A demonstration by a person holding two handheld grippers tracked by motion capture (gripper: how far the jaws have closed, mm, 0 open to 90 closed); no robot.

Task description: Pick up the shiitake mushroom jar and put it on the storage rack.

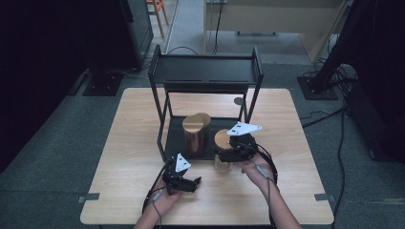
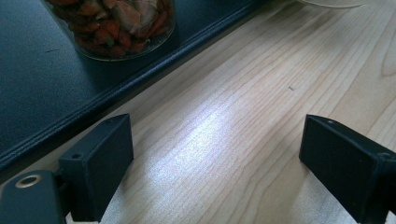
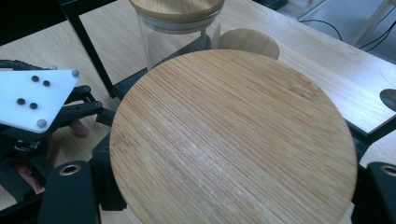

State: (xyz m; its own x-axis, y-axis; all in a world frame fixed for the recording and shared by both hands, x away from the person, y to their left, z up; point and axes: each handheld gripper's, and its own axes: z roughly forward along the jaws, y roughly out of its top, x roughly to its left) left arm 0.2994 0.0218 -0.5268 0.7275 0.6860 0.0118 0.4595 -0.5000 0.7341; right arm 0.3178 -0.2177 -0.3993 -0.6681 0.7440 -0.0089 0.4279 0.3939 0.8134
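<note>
Clear jar (image 1: 222, 162) upright on bench (image 1: 119, 143) at rack's (image 1: 162, 138) front right corner, bamboo lid (image 3: 233, 140) flat on top, right tongs (image 1: 228, 153) clamped at lid, glass body mostly hidden, left tongs (image 2: 215, 163) wide, empty.

1. The table (image 1: 133, 138) is pale wood with a fine streaked grain
2. The two-tier rack (image 1: 205, 71) is matt black
3. The jar lid (image 3: 233, 140) is light bamboo with thin parallel stripes
4. The tall jar (image 1: 193, 138) shows coppery brown under a tan lid
5. The left gripper (image 2: 215, 163) has black jaws
6. The right gripper (image 1: 228, 155) is black, its top plate white with dark dots
7. The floor (image 1: 57, 143) is dark grey-green
</note>
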